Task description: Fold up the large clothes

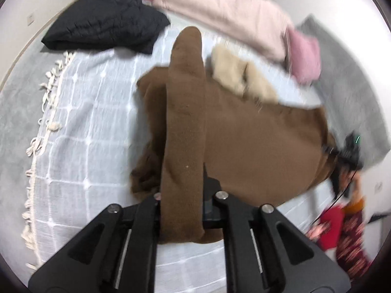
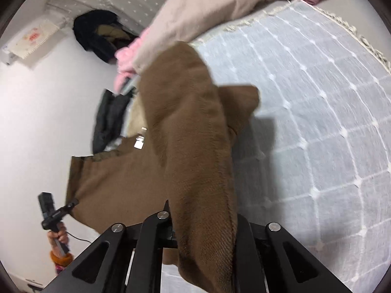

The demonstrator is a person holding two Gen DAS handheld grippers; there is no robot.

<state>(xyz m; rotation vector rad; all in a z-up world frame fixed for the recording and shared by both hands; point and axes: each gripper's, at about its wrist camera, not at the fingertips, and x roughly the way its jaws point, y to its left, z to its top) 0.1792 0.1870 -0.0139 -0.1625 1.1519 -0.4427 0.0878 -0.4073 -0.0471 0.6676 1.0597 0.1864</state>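
A large brown garment [image 1: 256,146] hangs and lies over a pale blue checked bedspread [image 1: 85,127]. My left gripper [image 1: 182,210] is shut on a thick fold of the brown garment, which drapes over and hides the fingertips. My right gripper [image 2: 202,227] is shut on another edge of the same brown garment [image 2: 190,127], also hidden under cloth. The right gripper shows at the far right of the left wrist view [image 1: 347,156], at the garment's edge. The left gripper shows at the lower left of the right wrist view [image 2: 55,217].
A black folded garment [image 1: 105,22] lies at the back left of the bed. A pinkish duvet [image 1: 220,7], a pink pillow [image 1: 305,56] and a beige fluffy piece [image 1: 239,75] lie behind. A fringe [image 1: 46,112] edges the bedspread. A grey blanket [image 1: 354,92] lies right.
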